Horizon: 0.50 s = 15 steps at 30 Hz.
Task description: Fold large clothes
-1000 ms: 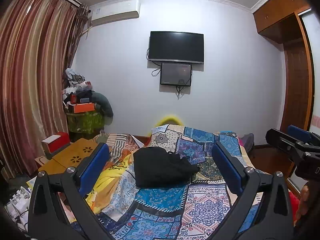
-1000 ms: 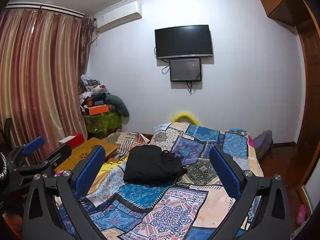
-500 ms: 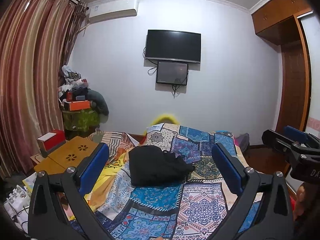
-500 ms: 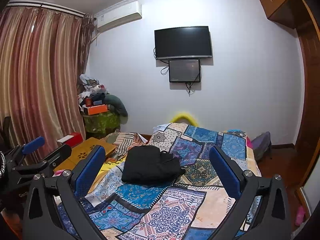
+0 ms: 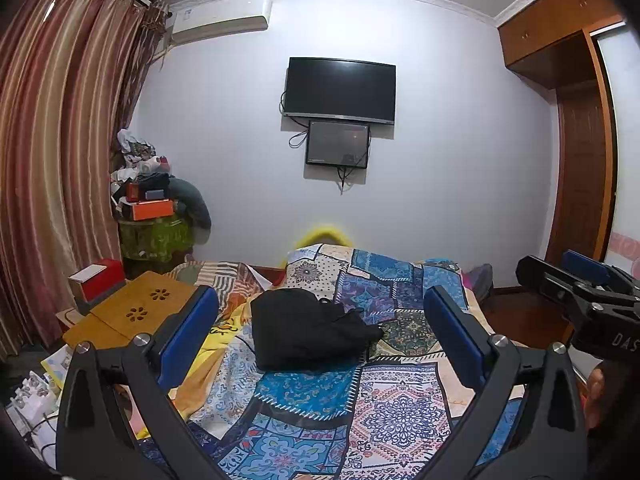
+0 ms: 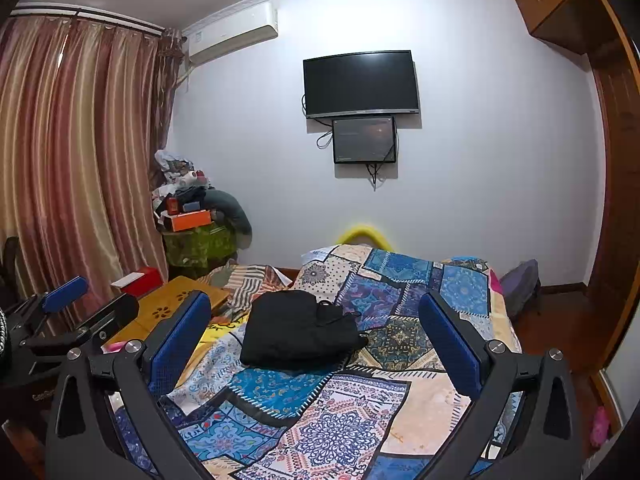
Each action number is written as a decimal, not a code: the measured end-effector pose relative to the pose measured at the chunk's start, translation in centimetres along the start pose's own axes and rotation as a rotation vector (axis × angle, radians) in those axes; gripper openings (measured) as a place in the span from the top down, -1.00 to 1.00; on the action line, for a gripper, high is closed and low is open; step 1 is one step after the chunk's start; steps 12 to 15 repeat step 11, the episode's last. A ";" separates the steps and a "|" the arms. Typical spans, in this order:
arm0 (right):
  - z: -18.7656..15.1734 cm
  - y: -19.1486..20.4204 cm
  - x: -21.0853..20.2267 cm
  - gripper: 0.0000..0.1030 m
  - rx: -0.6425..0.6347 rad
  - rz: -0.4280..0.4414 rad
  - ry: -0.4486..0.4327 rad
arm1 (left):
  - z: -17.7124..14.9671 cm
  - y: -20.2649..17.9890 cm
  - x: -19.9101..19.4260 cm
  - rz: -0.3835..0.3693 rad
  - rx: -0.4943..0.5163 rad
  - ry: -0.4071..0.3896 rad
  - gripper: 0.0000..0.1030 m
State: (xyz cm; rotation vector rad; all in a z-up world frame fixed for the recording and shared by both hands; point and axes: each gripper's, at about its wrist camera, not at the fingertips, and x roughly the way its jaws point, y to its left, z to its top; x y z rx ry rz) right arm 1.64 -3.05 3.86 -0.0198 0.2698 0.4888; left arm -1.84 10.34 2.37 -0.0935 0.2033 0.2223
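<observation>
Both grippers over the bed, jaws wide and empty

I see the black garment (image 5: pixel 308 330) bunched in a compact heap mid-quilt (image 5: pixel 400 400), ahead of my left gripper (image 5: pixel 320 336) and right gripper (image 6: pixel 314 338). Folded or awaiting folding, I can't tell; either way I'd pinch edges, not bulk.

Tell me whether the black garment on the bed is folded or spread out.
Folded, roughly: the black garment sits as a compact, thick bundle on the patchwork bedspread, no sleeves or legs laid out. Both tongs are open, clear of it.
</observation>
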 end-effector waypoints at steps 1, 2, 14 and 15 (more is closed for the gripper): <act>-0.1 0.0 0.0 -1.00 0.001 -0.001 0.001 | 0.0 0.0 0.0 0.002 0.002 -0.002 -1.00; -0.1 0.0 0.0 -1.00 0.002 -0.001 0.001 | 0.0 0.0 0.0 0.003 0.002 -0.002 -1.00; -0.2 0.1 0.0 -1.00 0.002 -0.002 0.002 | 0.0 0.1 0.0 0.003 0.001 0.001 -1.00; -0.2 0.1 0.0 -1.00 0.002 -0.002 0.002 | 0.0 0.1 0.0 0.003 0.001 0.001 -1.00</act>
